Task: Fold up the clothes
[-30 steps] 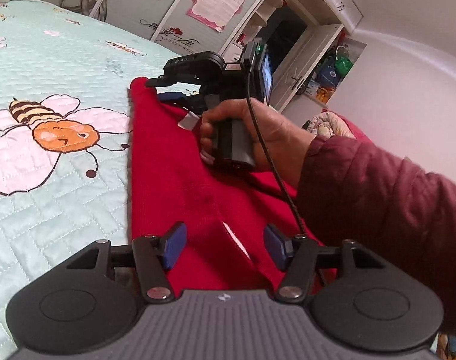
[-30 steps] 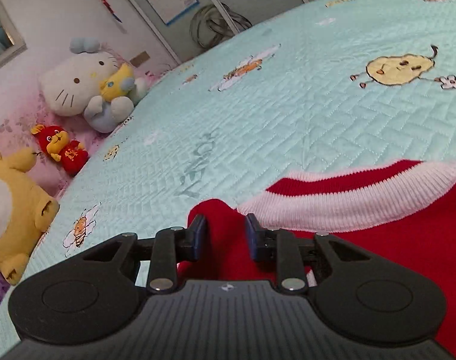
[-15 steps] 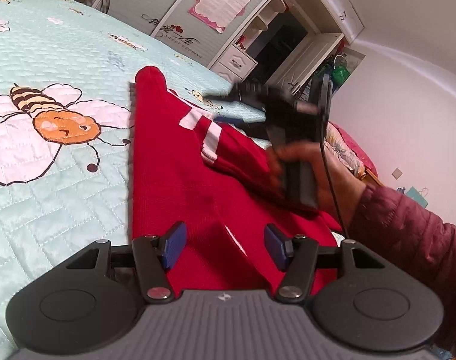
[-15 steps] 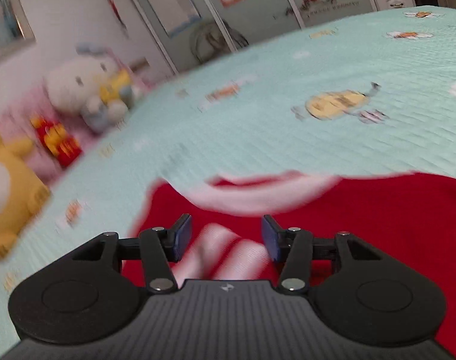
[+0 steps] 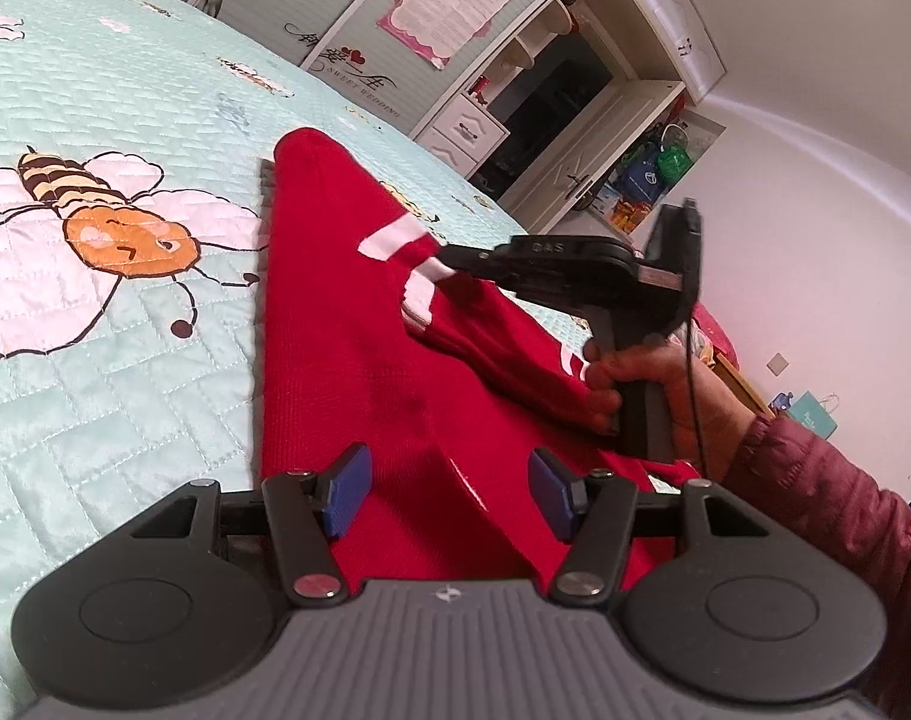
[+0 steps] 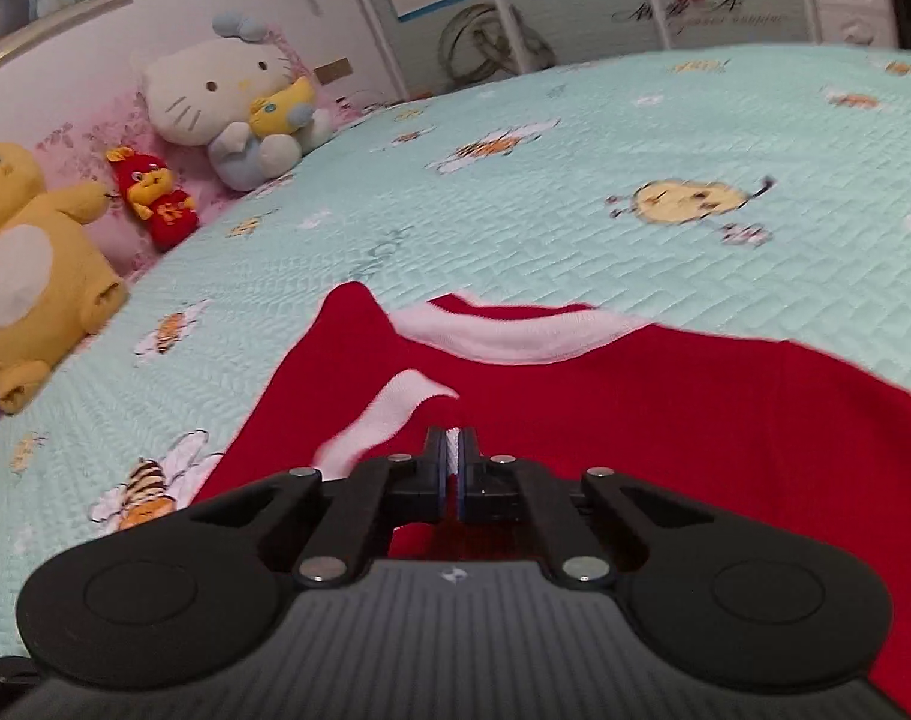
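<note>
A red knit sweater [image 5: 335, 324] with white stripes lies on the pale green quilted bed [image 5: 95, 360]; its white-edged collar [image 6: 515, 333] faces the far side in the right wrist view. My left gripper [image 5: 449, 489] stands open low over the near part of the sweater, a raised fold between its blue pads. My right gripper [image 6: 453, 459], also seen from the side as right gripper [image 5: 455, 261], is shut on the white-striped sleeve cuff [image 5: 419, 288] and holds it lifted above the sweater's body. A hand [image 5: 641, 384] in a maroon sleeve grips its handle.
Plush toys line the bed's far left edge: a white cat [image 6: 233, 102], a yellow bear [image 6: 29, 264], a small red doll [image 6: 155, 198]. A wardrobe and drawers [image 5: 515, 138] stand beyond the bed. Bare quilt with bee prints [image 5: 113, 228] lies left of the sweater.
My right gripper went from shut to open, pulled back from the shoulder, then shut on the striped sleeve cuff and lifted it. The left gripper stayed open in place.
</note>
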A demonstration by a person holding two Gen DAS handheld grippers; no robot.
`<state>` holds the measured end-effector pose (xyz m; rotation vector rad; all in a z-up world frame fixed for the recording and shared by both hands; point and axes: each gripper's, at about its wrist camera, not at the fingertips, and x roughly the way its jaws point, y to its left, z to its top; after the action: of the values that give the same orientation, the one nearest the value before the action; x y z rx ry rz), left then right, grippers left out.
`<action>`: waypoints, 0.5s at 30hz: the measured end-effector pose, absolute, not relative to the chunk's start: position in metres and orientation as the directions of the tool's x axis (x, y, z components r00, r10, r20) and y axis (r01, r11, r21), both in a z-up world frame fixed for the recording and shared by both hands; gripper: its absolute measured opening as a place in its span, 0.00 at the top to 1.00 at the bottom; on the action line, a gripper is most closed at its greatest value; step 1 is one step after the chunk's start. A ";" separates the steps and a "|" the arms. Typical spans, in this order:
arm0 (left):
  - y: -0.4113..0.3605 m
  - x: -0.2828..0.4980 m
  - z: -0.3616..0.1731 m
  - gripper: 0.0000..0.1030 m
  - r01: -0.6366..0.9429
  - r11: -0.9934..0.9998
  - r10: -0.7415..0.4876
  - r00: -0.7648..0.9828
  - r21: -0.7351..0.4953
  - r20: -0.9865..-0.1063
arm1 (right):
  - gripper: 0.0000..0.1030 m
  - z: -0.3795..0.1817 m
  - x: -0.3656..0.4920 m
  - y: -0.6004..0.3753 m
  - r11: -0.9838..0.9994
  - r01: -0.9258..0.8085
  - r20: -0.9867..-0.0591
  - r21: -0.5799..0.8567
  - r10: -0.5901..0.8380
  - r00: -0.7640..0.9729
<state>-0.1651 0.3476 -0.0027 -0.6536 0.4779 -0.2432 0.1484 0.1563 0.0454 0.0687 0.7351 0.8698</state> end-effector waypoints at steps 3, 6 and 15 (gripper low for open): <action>0.349 -0.164 -0.003 0.40 0.068 0.769 -0.364 0.864 -0.635 -0.348 | 0.99 0.050 0.143 0.155 0.700 -0.645 -0.571 0.307 0.677 0.464; 0.349 -0.163 -0.003 0.40 0.068 0.770 -0.364 0.864 -0.634 -0.349 | 0.99 0.044 0.143 0.163 0.728 -0.633 -0.608 0.264 0.635 0.476; 0.352 -0.160 -0.004 0.40 0.067 0.760 -0.370 0.863 -0.646 -0.345 | 0.93 0.032 0.134 0.145 0.759 -0.565 -0.590 0.323 0.628 0.507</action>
<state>-0.1598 0.3523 -0.0037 -0.6701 0.4806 -0.2480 0.1339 0.1453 0.0320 0.0929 0.7489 0.7203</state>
